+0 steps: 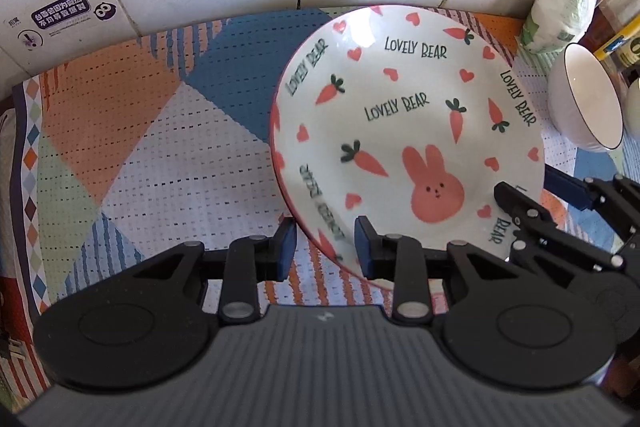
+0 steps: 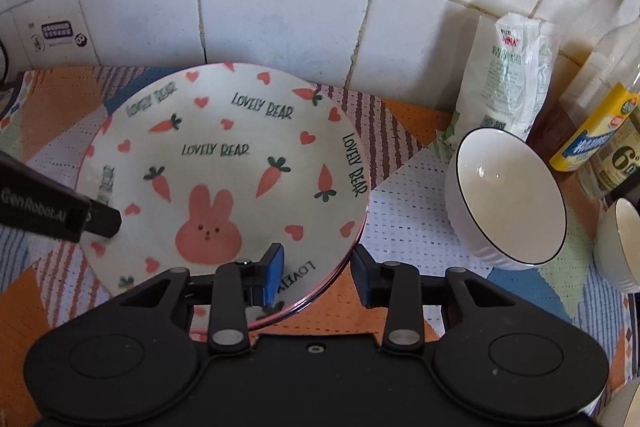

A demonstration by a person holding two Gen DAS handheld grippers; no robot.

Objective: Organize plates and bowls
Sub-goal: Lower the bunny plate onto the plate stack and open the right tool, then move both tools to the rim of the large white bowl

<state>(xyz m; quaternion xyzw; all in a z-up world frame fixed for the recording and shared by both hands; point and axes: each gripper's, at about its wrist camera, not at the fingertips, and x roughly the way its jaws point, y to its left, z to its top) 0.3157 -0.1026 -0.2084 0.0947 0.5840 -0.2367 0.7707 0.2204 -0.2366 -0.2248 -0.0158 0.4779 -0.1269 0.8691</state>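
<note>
A white tiled wall (image 2: 280,11) backs a counter covered by a patchwork mat (image 1: 132,131) of orange, blue and white. On the mat lies the plate (image 1: 404,131), white with a pink rim, printed with a pink rabbit, carrots, hearts and the words LOVELY BEAR; it sits close to the wall, and in the right wrist view a second rim shows just under its near edge. To its right, apart from it, stands a white bowl (image 2: 508,199) with a dark rim line, tilted toward the plate, and a second bowl (image 2: 620,247) is cut off at the frame edge beyond it. Behind the bowls, a white and green bag (image 2: 508,75) leans by the wall, beside a bottle (image 2: 600,131) with a yellow label. The left gripper (image 1: 325,247) straddles the plate's near-left rim, one finger outside and one over the plate; whether its pads press cannot be told. The right gripper (image 2: 318,273) straddles the near-right rim, its jaws parted with clear gaps to the edge, gripping nothing.
</note>
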